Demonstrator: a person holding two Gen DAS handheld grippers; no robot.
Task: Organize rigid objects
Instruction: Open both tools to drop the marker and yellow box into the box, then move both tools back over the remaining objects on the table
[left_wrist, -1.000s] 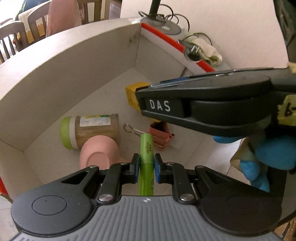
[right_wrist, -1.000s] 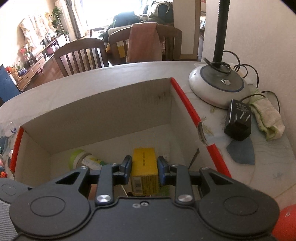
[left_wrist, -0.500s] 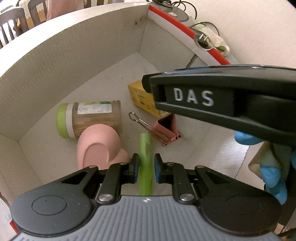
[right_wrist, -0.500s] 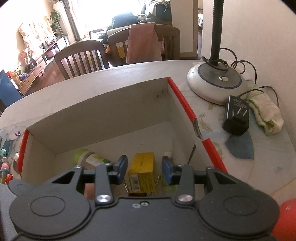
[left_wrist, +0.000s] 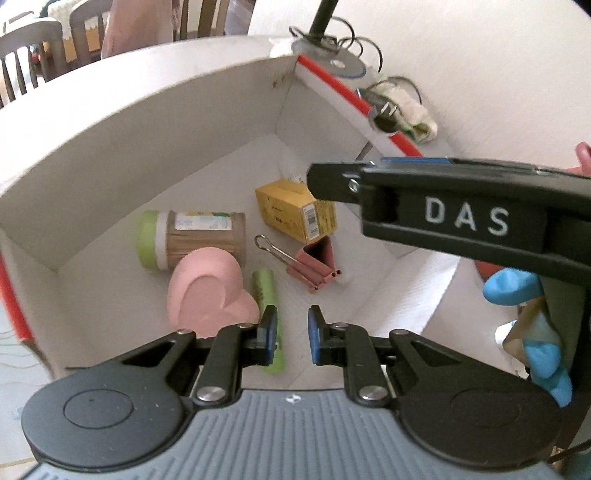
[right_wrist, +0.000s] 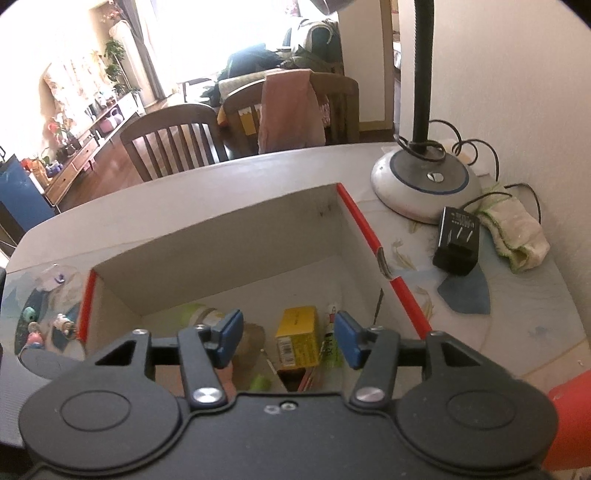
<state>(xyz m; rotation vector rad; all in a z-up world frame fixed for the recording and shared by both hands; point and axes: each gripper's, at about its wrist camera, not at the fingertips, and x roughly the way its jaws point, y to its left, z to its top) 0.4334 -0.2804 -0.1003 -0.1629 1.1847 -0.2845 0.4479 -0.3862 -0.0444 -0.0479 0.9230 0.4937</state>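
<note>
Green tube (left_wrist: 268, 315) lies on the box (left_wrist: 110, 155) floor beside your left hand-held gripper (left_wrist: 291, 334), spread narrowly; your right hand-held gripper (right_wrist: 288, 338) gapes wide above the yellow carton (right_wrist: 298, 341).

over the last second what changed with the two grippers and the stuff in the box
Both let go: the left gripper opened, leaving the green tube on the box floor; the right gripper opened off the yellow carton and drew back. Jar, pink heart and binder clip stayed.

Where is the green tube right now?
Left wrist view: the green tube lies on the box floor, between the pink heart and binder clip.
</note>
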